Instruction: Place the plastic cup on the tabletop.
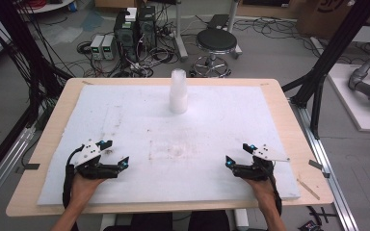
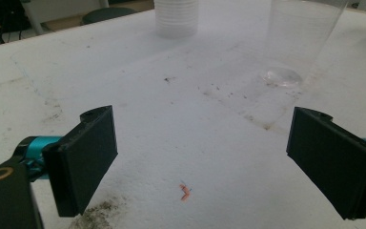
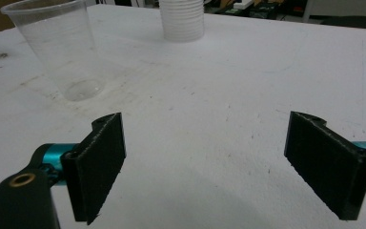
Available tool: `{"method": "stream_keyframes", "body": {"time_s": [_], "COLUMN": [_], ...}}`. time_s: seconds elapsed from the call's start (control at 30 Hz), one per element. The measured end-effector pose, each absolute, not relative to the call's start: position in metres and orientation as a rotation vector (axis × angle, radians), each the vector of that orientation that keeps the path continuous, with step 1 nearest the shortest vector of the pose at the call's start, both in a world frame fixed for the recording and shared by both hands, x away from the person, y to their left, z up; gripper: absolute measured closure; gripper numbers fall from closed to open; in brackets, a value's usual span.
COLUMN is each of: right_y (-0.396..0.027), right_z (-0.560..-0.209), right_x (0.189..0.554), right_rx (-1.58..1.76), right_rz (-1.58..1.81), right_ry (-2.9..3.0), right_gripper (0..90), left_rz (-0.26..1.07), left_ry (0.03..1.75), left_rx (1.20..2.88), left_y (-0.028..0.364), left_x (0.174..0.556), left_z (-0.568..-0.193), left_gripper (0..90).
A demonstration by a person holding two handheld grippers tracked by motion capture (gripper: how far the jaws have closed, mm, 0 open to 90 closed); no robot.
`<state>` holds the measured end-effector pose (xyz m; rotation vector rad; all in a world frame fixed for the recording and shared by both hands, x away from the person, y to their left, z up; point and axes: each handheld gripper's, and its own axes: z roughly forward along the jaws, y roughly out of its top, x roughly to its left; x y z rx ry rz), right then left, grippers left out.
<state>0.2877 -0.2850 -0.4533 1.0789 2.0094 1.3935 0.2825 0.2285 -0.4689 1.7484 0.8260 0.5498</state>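
Left gripper (image 1: 114,153): jaws wide apart, nothing between them, low over the white board (image 1: 125,115).
Single cup (image 2: 301,40): clear, upright, its long axis vertical. It stands ahead of the left jaws and to their right side; in the right gripper view it is ahead and to the left of those jaws, so it is between the two grippers.
Stack (image 1: 178,91): cups nested, upright, far ahead of both pairs of jaws, well apart from the single cup.
Right gripper (image 1: 237,154): jaws also wide apart, empty.
Nearer hand: I cannot tell; both look about equally near the single cup.
Next move, I think: one gripper must go forward and inward, jaws level, to close around the cup wall.
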Motion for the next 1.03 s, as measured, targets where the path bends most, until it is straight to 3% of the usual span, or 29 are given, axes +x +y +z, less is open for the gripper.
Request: {"method": "stream_keyframes", "body": {"time_s": [1.03], "right_y": [-0.2887], "right_z": [-0.4536], "right_x": [0.2853], "right_rx": [1.096], "right_rz": [1.432], "right_ry": [1.961], "right_gripper": [14.0], "left_rz": [0.500], "left_ry": [0.881], "left_rx": [1.742], "left_y": [0.2317], "left_x": [0.2881], "left_z": [-0.4692], "left_gripper": [11.9]}}
